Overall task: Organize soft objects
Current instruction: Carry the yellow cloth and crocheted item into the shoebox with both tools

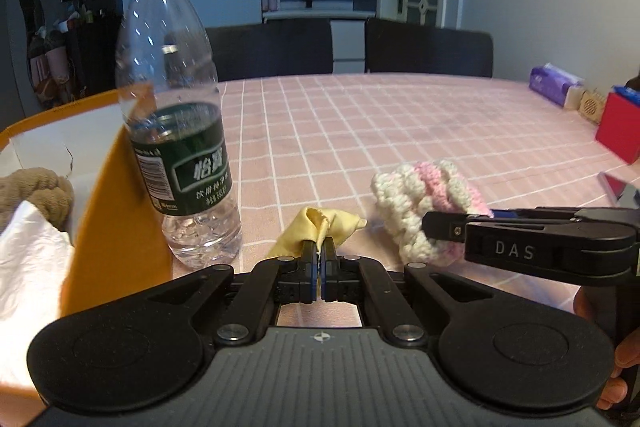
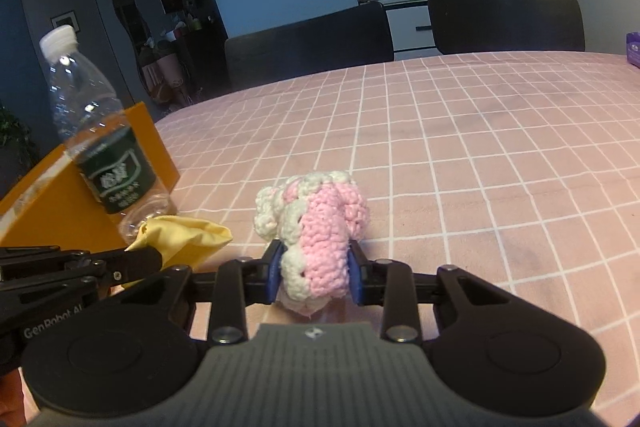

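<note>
The yellow cloth (image 1: 320,229) lies crumpled on the pink checked desk (image 1: 400,131), just in front of the water bottle (image 1: 176,131), and the left hand-held gripper (image 1: 319,259) is pinched tight on its near edge, blue pads nearly together. Just to its right, the pink-and-white crocheted piece (image 2: 316,231) rests on the desk with the right hand-held gripper (image 2: 316,277) clamped on its near end, one pad at each side. The two soft things are near each other but apart.

To the left stands an orange box (image 1: 116,211) with a white inside. It holds a brown plush thing (image 1: 36,193) and a crumpled white tissue or paper (image 1: 28,259) in front of it. The clear bottle, white cap and dark green label, stands upright just beside the box's orange wall, between the box and the yellow cloth.

Far right on the desk are a purple tissue pack (image 1: 554,83), a red box (image 1: 618,125) and a small beige item (image 1: 592,105). Two dark chairs (image 1: 428,47) stand behind the desk.
</note>
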The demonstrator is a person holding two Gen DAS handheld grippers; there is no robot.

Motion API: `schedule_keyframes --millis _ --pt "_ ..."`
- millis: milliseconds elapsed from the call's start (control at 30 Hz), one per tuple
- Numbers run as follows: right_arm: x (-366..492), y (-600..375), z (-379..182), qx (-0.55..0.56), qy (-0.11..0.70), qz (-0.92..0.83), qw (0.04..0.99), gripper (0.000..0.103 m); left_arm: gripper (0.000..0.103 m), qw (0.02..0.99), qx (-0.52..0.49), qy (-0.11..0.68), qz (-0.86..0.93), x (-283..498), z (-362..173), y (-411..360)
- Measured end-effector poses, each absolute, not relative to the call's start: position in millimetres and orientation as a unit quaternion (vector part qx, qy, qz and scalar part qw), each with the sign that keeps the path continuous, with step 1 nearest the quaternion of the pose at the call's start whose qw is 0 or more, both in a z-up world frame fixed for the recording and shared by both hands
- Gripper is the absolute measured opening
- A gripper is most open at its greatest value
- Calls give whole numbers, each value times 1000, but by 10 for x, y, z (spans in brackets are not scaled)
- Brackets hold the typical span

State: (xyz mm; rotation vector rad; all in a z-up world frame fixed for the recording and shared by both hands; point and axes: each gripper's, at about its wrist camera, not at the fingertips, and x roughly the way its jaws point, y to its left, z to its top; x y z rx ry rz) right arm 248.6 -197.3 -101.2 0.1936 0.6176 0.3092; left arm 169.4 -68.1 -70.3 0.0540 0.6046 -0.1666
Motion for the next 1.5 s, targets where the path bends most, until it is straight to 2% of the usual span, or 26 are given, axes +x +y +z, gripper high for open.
schedule_keyframes --millis 467,767,1000,1367,1500 --pt "1742 -1728 -337 60 240 199 948 32 1 977 -17 190 -96 1008 -181 -394" --pt "1524 -1278 3 43 217 277 935 33 1 987 -55 146 -38 715 64 354" --pt "1627 -679 18 21 226 329 916 34 1 984 -53 167 18 731 139 886" --pt "2030 76 -158 17 297 379 876 37 1 968 -62 241 27 1033 -10 1368" --pt "2106 246 -248 7 325 372 870 42 2 960 -54 275 21 1117 -151 1431"
